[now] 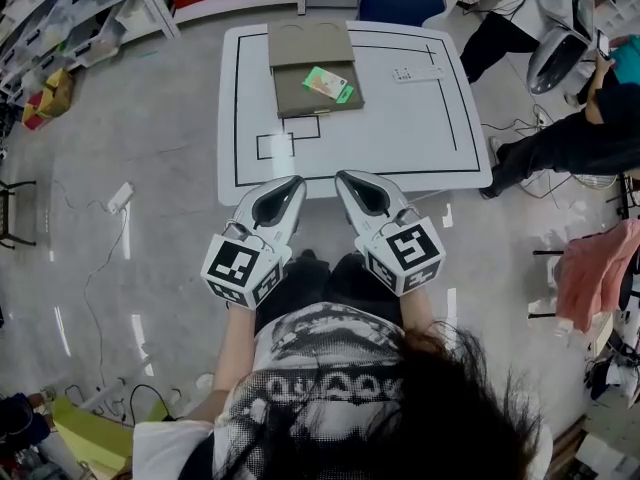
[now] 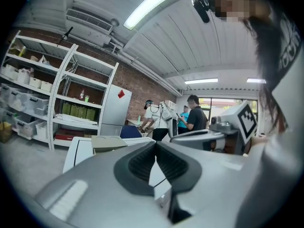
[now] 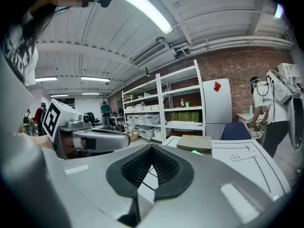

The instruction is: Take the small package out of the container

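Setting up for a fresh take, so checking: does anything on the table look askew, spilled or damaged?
Nothing spilled or broken. The small green package lies at a slant in the open tan container, near its right edge; a white strip sits slightly crooked beside it on the table.

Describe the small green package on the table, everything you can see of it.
The small package is a flat, rectangular packet, light green with a paler patch across its middle; it looks like a thin wrapper, print too small to read. It lies flat and turned at an angle on the near half of the grey-brown container, by that half's right edge, at the far side of the white table. Only the container touches it.
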Available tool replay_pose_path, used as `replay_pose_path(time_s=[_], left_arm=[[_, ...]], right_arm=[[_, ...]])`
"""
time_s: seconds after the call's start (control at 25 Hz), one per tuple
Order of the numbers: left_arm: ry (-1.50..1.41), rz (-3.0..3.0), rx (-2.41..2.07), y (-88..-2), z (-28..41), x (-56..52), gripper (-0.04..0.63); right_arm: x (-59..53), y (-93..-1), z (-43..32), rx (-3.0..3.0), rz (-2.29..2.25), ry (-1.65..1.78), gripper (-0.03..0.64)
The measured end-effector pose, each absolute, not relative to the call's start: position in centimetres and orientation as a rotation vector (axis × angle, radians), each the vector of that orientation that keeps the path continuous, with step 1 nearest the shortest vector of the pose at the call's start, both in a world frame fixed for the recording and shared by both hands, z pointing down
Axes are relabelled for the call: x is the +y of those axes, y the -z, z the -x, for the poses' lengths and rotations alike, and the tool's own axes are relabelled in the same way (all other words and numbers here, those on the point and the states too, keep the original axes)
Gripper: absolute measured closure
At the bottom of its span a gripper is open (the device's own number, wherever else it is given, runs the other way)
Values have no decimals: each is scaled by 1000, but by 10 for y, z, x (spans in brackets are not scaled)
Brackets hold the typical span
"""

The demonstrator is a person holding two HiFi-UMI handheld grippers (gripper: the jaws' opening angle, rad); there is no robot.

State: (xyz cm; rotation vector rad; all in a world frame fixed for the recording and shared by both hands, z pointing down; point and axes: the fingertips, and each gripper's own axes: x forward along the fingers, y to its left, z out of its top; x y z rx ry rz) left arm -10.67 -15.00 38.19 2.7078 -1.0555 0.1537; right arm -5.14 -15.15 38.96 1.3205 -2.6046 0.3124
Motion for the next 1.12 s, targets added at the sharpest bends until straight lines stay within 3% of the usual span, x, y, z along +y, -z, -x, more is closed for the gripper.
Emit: replay_pose_path(time_s=[0.48, 1.12], left_arm=[[-200, -2660, -1109, -395, 106, -166, 595], [-205, -2577, -1291, -399, 82, -257, 595]], right_arm=[[-173, -401, 45, -2622, -1272, -352, 620], [-297, -432, 15, -2629, -1052, -316, 618]])
